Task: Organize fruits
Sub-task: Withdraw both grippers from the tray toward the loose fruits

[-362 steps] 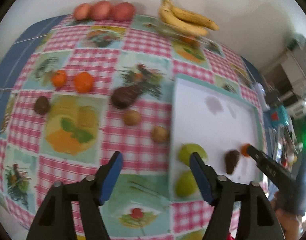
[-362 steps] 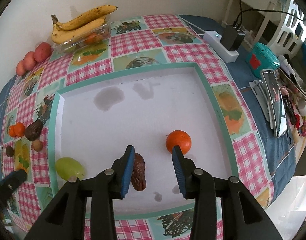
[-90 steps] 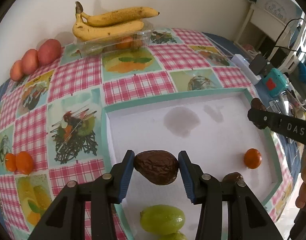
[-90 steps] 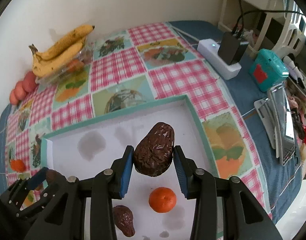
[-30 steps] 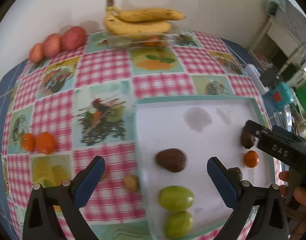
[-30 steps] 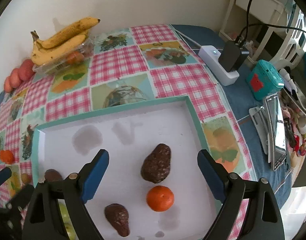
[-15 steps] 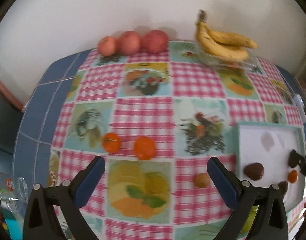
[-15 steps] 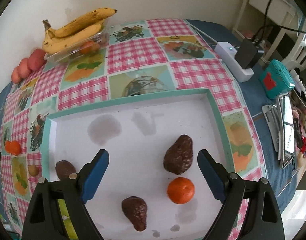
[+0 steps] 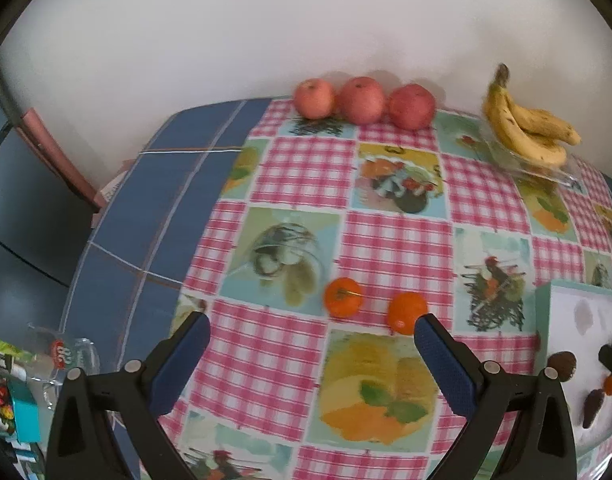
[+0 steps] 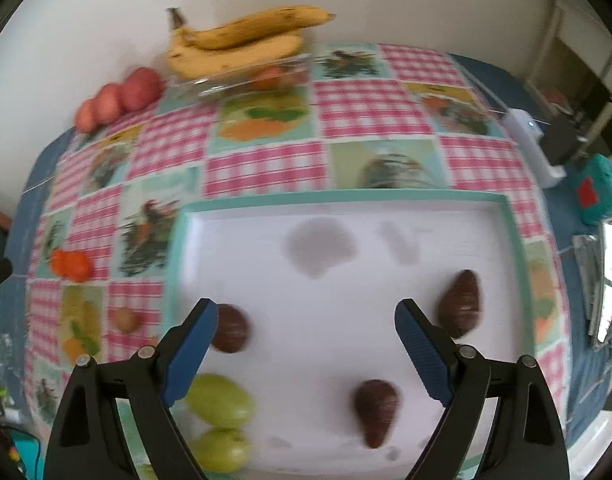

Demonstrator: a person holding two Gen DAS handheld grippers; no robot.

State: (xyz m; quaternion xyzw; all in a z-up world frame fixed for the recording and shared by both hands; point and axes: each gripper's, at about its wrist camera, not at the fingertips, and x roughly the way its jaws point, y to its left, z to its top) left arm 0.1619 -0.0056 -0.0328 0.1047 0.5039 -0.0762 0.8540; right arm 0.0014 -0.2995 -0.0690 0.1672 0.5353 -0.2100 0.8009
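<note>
Tangerines (image 9: 405, 313), two, lower centre of left view on the tablecloth (image 9: 393, 240), outside the tray (image 10: 337, 196). Left gripper (image 9: 311, 356) fingers wide apart, nearer one just beside its right finger. Right gripper (image 10: 306, 344) also spread, empty. Likely light, soft-skinned, rolls: pinch across the middle, gently.

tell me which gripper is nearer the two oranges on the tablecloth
Left. The left gripper hangs open right by the two oranges; the right gripper is open over the white tray, oranges off to its left.
</note>
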